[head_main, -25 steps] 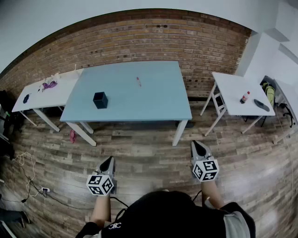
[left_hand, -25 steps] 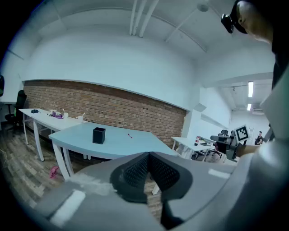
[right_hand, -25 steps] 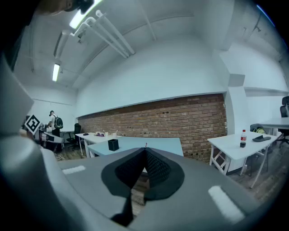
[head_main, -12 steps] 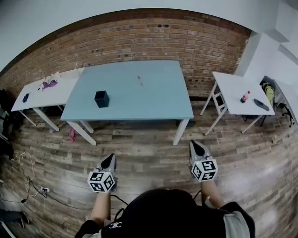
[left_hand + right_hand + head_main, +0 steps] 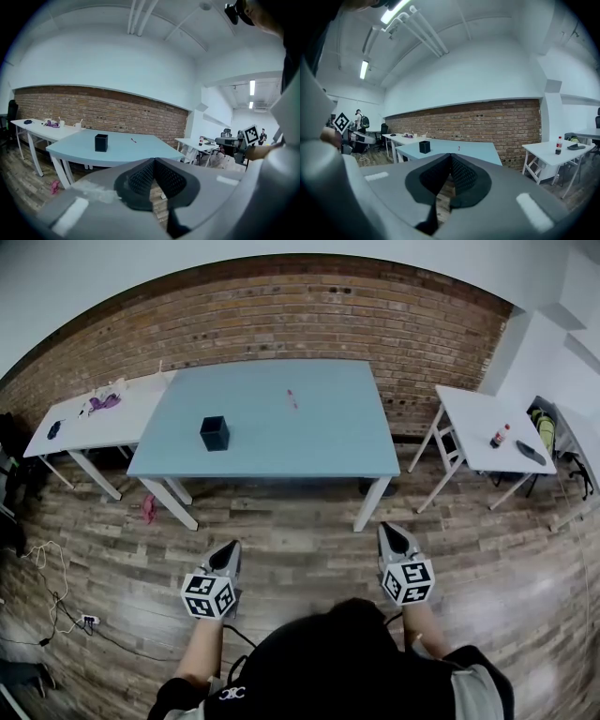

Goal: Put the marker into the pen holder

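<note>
Grippers clenched on nothing, marker [image 5: 292,399] well ahead

My right gripper [image 5: 392,529] and left gripper [image 5: 230,547] hang short of the blue table [image 5: 328,442], each with its jaws pressed together and empty. The marker lies well beyond both, toward the table's far side, its long axis running roughly away from me. I judge neither gripper clearly nearer. The black pen holder [image 5: 215,432] stands to its left, well apart.

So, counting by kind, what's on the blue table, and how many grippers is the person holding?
pen holder: 1
marker: 1
grippers: 2, the left gripper and the right gripper
Total: 4
</note>
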The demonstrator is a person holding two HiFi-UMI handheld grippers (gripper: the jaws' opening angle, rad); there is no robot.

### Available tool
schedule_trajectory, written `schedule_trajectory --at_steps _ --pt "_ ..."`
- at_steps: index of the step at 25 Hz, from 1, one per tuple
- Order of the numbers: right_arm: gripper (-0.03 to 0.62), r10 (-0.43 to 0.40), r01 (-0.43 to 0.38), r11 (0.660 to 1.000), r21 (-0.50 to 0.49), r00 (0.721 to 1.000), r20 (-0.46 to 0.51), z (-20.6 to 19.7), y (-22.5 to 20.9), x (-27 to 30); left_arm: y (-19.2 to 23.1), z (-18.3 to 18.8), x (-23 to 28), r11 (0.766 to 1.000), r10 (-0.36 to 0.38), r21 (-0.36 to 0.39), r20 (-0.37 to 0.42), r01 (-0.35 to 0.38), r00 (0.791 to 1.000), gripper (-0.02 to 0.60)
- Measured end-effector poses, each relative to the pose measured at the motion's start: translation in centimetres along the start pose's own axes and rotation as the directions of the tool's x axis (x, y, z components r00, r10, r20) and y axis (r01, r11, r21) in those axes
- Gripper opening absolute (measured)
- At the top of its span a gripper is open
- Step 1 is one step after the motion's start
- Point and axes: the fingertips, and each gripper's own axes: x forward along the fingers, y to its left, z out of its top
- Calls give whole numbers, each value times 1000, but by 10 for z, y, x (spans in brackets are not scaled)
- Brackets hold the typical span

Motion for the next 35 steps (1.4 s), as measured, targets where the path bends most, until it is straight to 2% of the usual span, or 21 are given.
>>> schedule_trajectory --at_steps 4,11,16,19,27,35 --pt "8 8 -8 1000 6 999 -33 -15 -1 7 2 -4 9 1000 -19 10 -12 19 1000 6" --pt "8 17 -17 1000 12 1000 -15 -15 -18 60 31 6 49 1000 -17 17 -20 17 1000 6" --pt "8 51 -50 999 -22 999 19 -7 -39 142 77 17 104 1000 24 18 -22 -23 999 6" --pt "8 71 -70 997 -25 997 12 10 -57 200 100 36 141 999 38 -15 -11 -38 999 6" --pt "8 119 -119 992 -45 993 -20 32 -76 332 141 73 230 999 48 -25 -17 -48 999 6" --pt "8 140 -142 989 -43 989 -49 60 -95 435 174 111 314 999 2 -37 -58 -4 998 6"
